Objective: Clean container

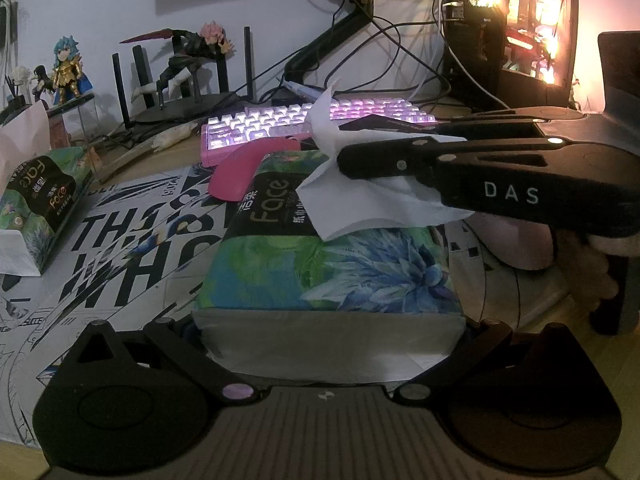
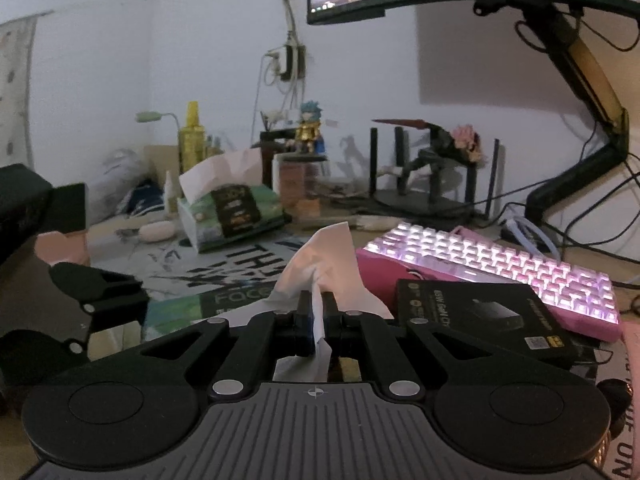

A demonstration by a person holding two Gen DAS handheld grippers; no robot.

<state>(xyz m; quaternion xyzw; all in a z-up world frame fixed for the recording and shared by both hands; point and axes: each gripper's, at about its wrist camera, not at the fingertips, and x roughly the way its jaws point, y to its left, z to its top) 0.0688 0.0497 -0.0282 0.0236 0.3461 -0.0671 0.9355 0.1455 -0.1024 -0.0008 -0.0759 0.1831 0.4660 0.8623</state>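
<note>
Right jaws: the right gripper (image 2: 317,312) is clenched on a white tissue (image 2: 320,264) at lower centre of its view.
Left jaws: the left gripper (image 1: 332,344) stands spread around the near end of the tissue pack (image 1: 320,264); whether it presses the pack, I cannot tell.
Container: none identifiable; only a black box (image 2: 472,312) lies beside the keyboard (image 2: 500,264).
Risk: the thin sheet could tear, or drag the pack along the desk (image 1: 532,320) if the pack is loose.
</note>
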